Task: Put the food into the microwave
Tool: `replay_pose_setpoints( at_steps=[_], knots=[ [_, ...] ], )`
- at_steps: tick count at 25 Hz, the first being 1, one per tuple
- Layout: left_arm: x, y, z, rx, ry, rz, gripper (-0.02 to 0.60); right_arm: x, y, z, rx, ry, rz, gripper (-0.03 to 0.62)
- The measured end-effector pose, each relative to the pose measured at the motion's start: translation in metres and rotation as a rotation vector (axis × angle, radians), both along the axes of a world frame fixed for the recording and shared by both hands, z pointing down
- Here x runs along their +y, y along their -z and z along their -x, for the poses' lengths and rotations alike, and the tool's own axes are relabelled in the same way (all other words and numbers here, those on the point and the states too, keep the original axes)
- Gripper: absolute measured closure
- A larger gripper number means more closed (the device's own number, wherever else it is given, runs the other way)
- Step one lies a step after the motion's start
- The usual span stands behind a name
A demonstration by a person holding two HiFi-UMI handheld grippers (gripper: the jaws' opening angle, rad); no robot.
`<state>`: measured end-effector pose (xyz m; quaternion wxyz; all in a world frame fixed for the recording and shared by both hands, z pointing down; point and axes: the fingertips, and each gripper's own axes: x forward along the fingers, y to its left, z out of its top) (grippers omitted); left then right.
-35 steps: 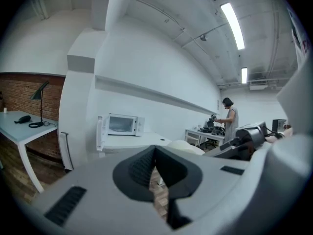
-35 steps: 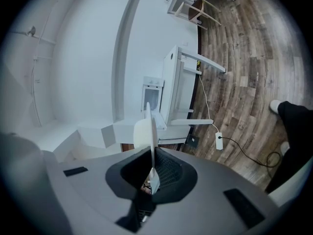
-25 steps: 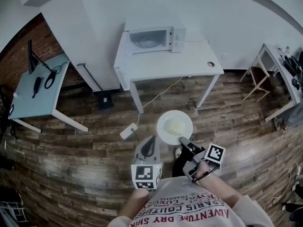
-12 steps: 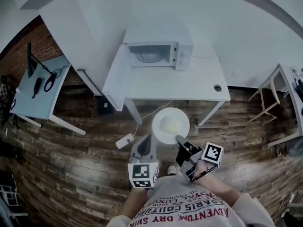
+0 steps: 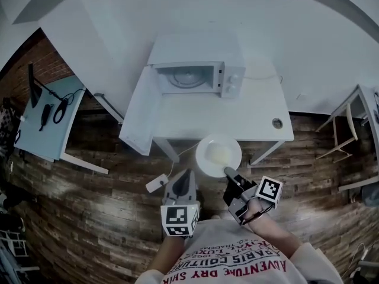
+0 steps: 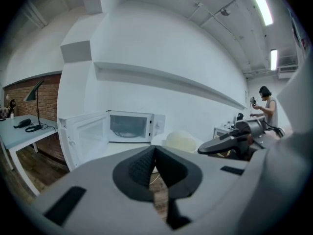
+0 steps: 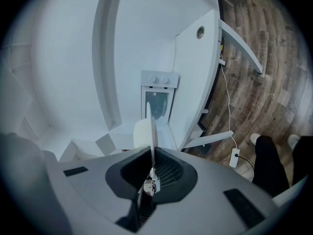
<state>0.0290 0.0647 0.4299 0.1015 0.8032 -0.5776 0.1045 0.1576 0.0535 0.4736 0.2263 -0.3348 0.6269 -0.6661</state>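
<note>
A white microwave [image 5: 198, 76] stands at the back of a white table [image 5: 260, 120], its door [image 5: 139, 120] swung wide open to the left. My right gripper [image 5: 227, 171] is shut on the near rim of a white plate [image 5: 218, 154] that carries pale yellow food [image 5: 219, 154]; the plate hangs over the table's front edge. In the right gripper view the plate [image 7: 152, 131] shows edge on, with the microwave [image 7: 159, 99] beyond. My left gripper [image 5: 188, 175] is shut and holds nothing, just left of the plate. The left gripper view shows the microwave [image 6: 129, 126] ahead and the food [image 6: 181, 141].
A light blue desk [image 5: 47, 120] with a lamp and cables stands at the left. A white power strip [image 5: 155, 183] and its cord lie on the wooden floor under the table's front. A small round object [image 5: 277, 123] sits on the table's right. A person [image 6: 266, 106] stands far off.
Both grippers and the plate have moved forward to the table. The microwave and its open door now look nearer, and the plate has come over the table's front edge.
</note>
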Motion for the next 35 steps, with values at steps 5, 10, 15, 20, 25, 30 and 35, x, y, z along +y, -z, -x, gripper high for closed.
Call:
replay_pose_setpoints(
  at_steps=[5,10,15,20,25,30,35],
  knots=[
    [-0.061,-0.006,0.001,0.015,-0.048,0.001,0.578,-0.052,-0.003,0.002,0.007,-0.043,0.001,0.571],
    [-0.138,0.004,0.013,0.037,-0.112,-0.015,0.578,-0.116,0.0,0.02,0.027,-0.086,0.006,0.571],
    [-0.215,0.017,0.039,0.029,-0.174,-0.031,0.578,-0.181,0.009,0.05,0.023,-0.139,0.014,0.571],
    [-0.267,0.016,0.067,0.027,-0.2,-0.023,0.578,-0.231,0.012,0.077,-0.007,-0.178,0.014,0.571],
    [-0.294,0.006,0.079,0.043,-0.216,0.01,0.578,-0.262,-0.001,0.087,0.01,-0.194,0.063,0.571],
    [-0.313,-0.008,0.085,0.037,-0.214,0.029,0.578,-0.298,-0.014,0.095,0.023,-0.173,0.089,0.571],
    [-0.335,-0.023,0.089,0.009,-0.166,0.06,0.577,-0.331,-0.032,0.1,0.02,-0.146,0.083,0.571]
  ],
)
